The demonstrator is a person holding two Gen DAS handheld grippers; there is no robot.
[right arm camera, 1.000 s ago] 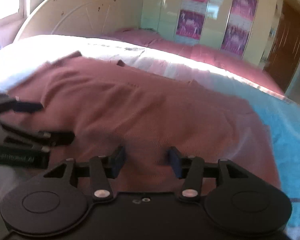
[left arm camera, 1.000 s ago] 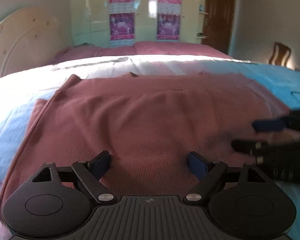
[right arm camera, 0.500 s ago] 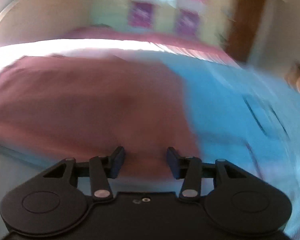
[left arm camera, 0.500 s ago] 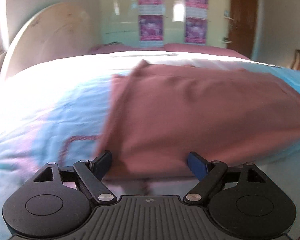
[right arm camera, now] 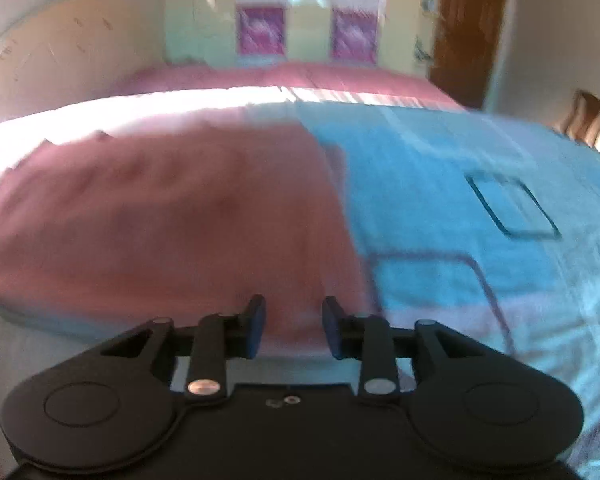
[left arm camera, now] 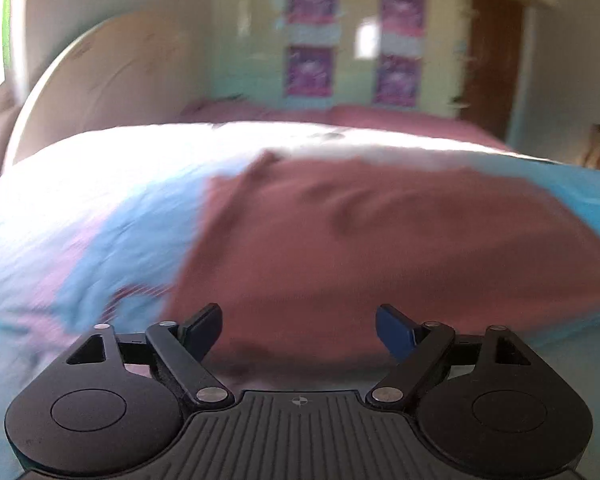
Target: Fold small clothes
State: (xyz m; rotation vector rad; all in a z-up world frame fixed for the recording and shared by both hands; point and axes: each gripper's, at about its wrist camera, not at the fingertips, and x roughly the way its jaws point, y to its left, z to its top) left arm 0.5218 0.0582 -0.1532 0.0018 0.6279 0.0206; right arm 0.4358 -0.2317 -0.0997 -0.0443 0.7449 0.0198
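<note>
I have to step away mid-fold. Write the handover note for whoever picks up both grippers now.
Left gripper: jaws wide open, nothing between them, aimed at the near left corner of the dusty-pink knit garment.
Right gripper: jaws closing at the garment's near right corner; the blurred frames do not show the pads pressing cloth.
Garment: spread flat on the light-blue patterned bedspread, a few wrinkles.
Done: laid out; no fold visible.
Left: grip both near corners, fold away from you, then fold again.

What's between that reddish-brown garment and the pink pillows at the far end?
A sunlit, whitish strip of bedcover separates the garment from the pillows, seen in both wrist views.
</note>
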